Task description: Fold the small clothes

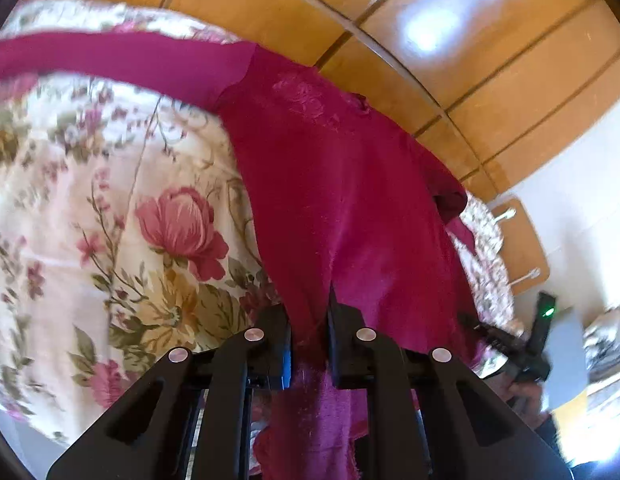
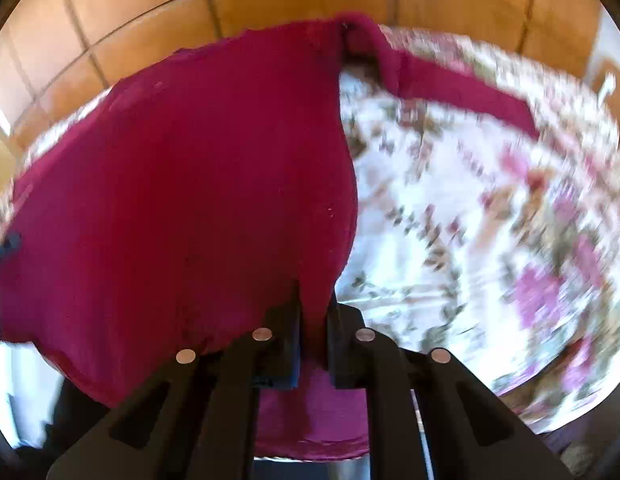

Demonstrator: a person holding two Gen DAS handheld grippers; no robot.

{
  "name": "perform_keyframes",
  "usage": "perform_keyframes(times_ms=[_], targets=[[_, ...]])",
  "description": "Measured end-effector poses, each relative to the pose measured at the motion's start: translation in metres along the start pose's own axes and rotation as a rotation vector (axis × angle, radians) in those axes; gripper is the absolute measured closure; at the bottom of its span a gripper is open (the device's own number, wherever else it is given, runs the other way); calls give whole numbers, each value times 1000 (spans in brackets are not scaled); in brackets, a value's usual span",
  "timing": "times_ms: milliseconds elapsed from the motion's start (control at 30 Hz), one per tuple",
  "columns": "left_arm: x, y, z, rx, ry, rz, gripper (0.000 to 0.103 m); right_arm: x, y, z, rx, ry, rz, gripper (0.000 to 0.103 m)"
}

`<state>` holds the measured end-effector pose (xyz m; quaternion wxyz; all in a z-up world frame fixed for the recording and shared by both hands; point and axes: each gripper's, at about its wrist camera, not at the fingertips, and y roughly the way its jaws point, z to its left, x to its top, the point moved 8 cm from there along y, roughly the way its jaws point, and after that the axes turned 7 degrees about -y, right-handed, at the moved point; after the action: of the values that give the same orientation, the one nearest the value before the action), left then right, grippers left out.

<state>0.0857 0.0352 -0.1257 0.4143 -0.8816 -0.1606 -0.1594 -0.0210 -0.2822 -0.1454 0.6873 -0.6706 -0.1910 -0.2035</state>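
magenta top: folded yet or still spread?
Not folded. The magenta top lies spread on the floral sheet, one sleeve stretched out; left gripper and right gripper pinch its hem.

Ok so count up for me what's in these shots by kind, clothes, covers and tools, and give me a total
Magenta garment: 1
Floral bedspread: 1
Black tools: 2, the left tool and the right tool, each shut on the garment's edge
Total: 4

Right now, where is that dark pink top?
The dark pink top is gripped at its near edge by both tools, left tool and right tool, and it stretches away over the flowered bedspread towards the wooden panelling.
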Motion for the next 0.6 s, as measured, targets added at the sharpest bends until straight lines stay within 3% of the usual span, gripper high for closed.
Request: perform_keyframes(times_ms=[133,233,300,367,400,433,500,567,600], targets=[[-13,7,7,145,125,49,91,-1,-16,-14,-2,35,-30,95],[-27,24,33,247,110,124,87,-20,8,-12,-11,28,43,94],[-28,21,32,248,99,117,85,-26,13,-10,-20,27,45,93],[-22,12,33,278,88,97,61,-27,12,-11,-6,45,41,92],[-17,3,36,313,79,60,54,-27,13,-14,14,62,41,87],[-14,-3,38,322,74,39,48,-26,13,-18,26,74,38,75],[-5,-19,43,344,57,-6,48,-23,8,-30,21,96,21,58],[2,-29,43,362,45,-53,48,-22,-3,-41,48,151,-7,58],[7,-33,40,363,47,-79,48,-22,-6,-47,54,179,-20,53]])
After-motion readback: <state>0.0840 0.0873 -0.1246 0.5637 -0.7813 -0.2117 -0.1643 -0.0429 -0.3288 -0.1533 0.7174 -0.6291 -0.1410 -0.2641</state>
